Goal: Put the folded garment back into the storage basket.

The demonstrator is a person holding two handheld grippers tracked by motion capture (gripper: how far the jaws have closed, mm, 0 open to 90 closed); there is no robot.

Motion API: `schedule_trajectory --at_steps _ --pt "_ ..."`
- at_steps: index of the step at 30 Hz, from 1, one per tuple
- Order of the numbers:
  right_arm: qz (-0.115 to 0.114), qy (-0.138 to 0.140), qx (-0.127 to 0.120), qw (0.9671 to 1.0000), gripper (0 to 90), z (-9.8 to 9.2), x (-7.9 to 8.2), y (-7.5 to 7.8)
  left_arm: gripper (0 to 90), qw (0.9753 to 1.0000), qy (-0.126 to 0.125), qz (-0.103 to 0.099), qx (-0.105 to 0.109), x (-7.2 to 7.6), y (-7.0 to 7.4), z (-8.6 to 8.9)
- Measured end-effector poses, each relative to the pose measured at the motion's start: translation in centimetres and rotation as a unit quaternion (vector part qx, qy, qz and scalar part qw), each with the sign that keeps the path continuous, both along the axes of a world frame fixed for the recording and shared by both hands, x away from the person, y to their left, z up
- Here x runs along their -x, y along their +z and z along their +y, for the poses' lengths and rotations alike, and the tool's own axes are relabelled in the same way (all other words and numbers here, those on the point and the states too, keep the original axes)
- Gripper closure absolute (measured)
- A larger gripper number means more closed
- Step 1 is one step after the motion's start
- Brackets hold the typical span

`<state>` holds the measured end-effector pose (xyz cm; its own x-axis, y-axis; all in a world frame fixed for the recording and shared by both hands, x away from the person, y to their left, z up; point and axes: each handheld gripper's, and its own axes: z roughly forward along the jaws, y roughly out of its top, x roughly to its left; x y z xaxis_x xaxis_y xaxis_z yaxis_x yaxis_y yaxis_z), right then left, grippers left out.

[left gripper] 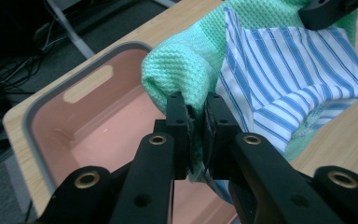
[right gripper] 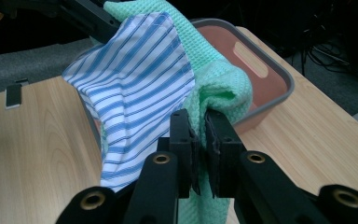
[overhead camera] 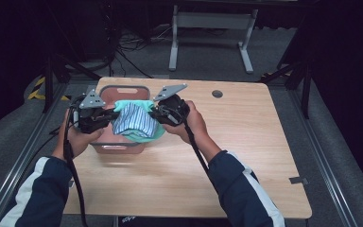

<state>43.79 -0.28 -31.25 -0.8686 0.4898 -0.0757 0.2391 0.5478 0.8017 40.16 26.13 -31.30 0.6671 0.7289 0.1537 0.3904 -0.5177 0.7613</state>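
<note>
Wooden table point(overhead camera: 246, 142), one pink bin point(overhead camera: 123, 90), two cloths point(overhead camera: 134, 120), two grippers point(overhead camera: 108, 115) clamped.

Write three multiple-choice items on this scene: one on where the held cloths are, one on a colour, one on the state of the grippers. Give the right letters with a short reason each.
1. Where are the cloths held?
A. Above the pink bin
B. On the floor
C. At the table's far right corner

2. What pattern does the cloth lying against the green cloth have?
A. Red dots
B. Blue and white stripes
C. Plain black

3. How do the two grippers stand?
A. Both wide open
B. One lying on the table
C. Both shut on cloth

Answers:
1 A: in the high view the green cloth and striped cloth hang between the grippers over the pink bin.
2 B: the gripper views show blue stripes on white fabric.
3 C: the left gripper and right gripper each have their jaws closed with the green cloth pinched between them.
</note>
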Motion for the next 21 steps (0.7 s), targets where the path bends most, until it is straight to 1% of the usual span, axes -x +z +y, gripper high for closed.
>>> schedule_trajectory --at_steps 1,2,3,4,5,7,9,10,12,13,14,16,18,20,21 --pt "0.000 0.000 0.000 1.0000 82.4 0.0 0.0 0.0 82.3 1.0000 0.000 0.000 0.000 0.0 0.0 0.0" --pt "-0.001 0.003 0.003 1.0000 82.3 0.8 -0.2 0.0 82.2 1.0000 0.005 0.004 -0.001 0.0 0.0 0.3" --pt "-0.001 0.003 0.003 1.0000 82.3 1.2 -0.3 0.0 82.2 0.9999 0.013 0.004 -0.001 -0.2 0.0 0.9" --pt "-0.001 0.005 0.004 1.0000 82.3 1.5 -0.5 0.0 82.2 0.9999 0.013 0.004 -0.001 -0.2 0.0 0.9" --pt "-0.001 0.005 0.004 1.0000 82.3 1.5 -0.5 0.0 82.2 0.9998 0.018 0.002 -0.004 -0.3 -0.1 1.2" --pt "0.001 0.004 0.007 1.0000 82.3 2.4 -0.8 -0.2 82.2 0.9995 0.028 0.007 -0.008 -0.6 -0.3 2.0" --pt "0.004 0.004 0.008 1.0000 82.3 3.2 -1.1 -0.4 82.2 0.9993 0.035 0.008 -0.007 -0.7 -0.5 2.6" --pt "0.006 0.006 0.007 0.9999 82.2 3.7 -1.2 -0.5 82.2 0.9991 0.040 0.009 -0.010 -0.7 -0.6 2.9" --pt "0.005 0.008 0.010 0.9999 82.2 4.6 -1.4 -0.8 82.2 0.9987 0.046 0.013 -0.021 -0.8 -0.8 3.5" --pt "0.006 0.007 0.013 0.9999 82.2 5.0 -1.5 -0.9 82.1 0.9985 0.049 0.010 -0.021 -0.9 -0.9 3.7" --pt "0.008 0.008 0.013 0.9999 82.1 5.4 -1.6 -1.0 82.1 0.9982 0.054 0.014 -0.020 -1.0 -1.0 3.9" --pt "0.009 0.009 0.016 0.9998 82.1 6.1 -1.8 -1.3 82.1 0.9979 0.060 0.016 -0.020 -1.2 -1.4 4.3" --pt "0.012 0.008 0.019 0.9997 82.0 6.7 -2.0 -1.7 82.1 0.9974 0.063 0.022 -0.027 -1.4 -1.6 4.6" --pt "0.014 0.009 0.019 0.9997 81.8 7.1 -2.2 -2.1 82.1 0.9971 0.066 0.023 -0.031 -1.6 -2.0 4.7" --pt "0.015 0.009 0.016 0.9997 81.8 7.4 -2.4 -2.4 82.1 0.9972 0.065 0.019 -0.033 -1.8 -2.2 4.8"
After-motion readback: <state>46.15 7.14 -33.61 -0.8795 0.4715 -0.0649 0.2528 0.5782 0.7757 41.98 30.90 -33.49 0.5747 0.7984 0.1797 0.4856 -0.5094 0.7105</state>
